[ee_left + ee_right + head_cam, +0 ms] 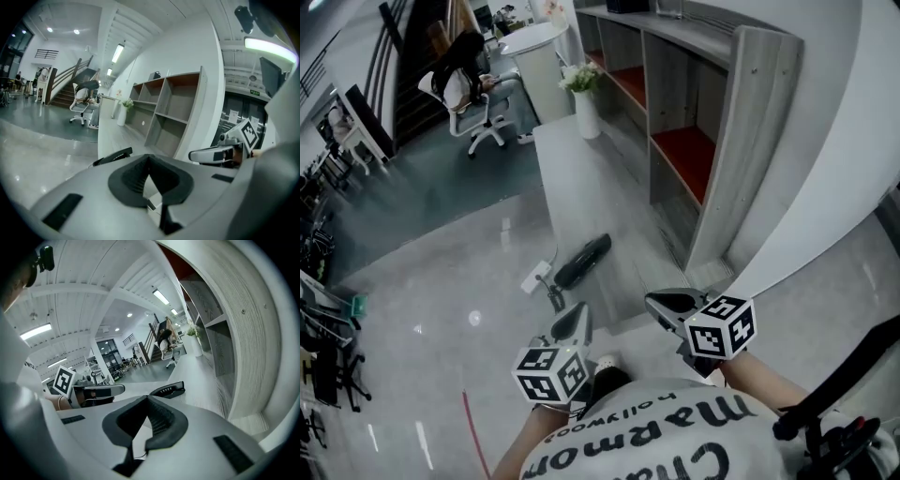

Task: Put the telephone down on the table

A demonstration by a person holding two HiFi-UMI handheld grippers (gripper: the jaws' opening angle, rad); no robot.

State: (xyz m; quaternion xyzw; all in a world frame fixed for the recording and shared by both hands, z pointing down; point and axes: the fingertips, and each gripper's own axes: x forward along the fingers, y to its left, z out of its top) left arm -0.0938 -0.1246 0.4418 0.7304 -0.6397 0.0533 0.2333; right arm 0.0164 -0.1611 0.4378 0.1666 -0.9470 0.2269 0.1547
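On the long grey table (581,178) the black telephone (584,260) is lying flat near the front end, touched by neither claw; a white vase (586,111) is standing at the far end. Nearer the person, the left gripper (572,323) and the right gripper (670,305) are hovering side by side, short of the telephone; both are showing jaws pressed together, gripping nothing.
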